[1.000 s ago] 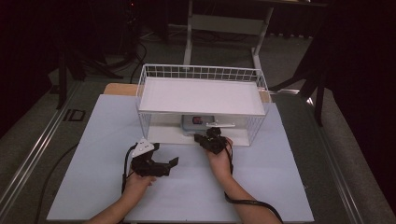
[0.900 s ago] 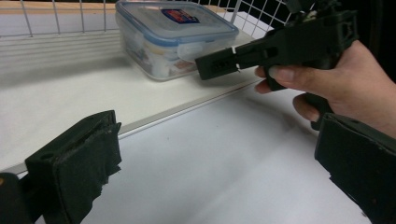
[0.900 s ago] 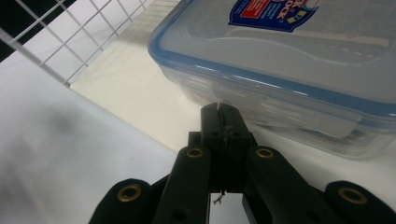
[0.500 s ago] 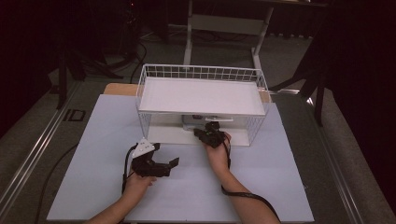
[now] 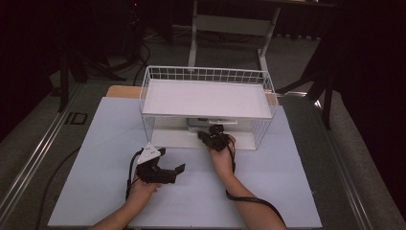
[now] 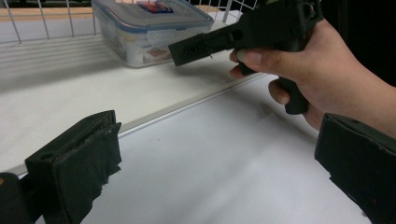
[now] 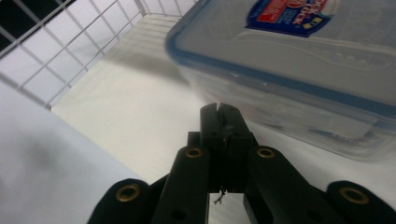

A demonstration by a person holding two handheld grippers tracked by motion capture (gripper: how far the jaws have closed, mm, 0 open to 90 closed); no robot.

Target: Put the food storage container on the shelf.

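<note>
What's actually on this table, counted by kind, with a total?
Handheld grippers: 2, left gripper and right gripper
White wire shelf racks: 1, the wire rack
Clear plastic food containers with blue-rimmed lids: 1, the container
Total: 4

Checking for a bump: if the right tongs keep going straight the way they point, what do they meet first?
Most likely the plastic box with the blue-edged lid, just ahead of the shut right tongs under the wire shelf; the gap is unclear.

One wire rack [image 5: 207, 98]; one container [image 6: 152, 29]; two claws.
</note>
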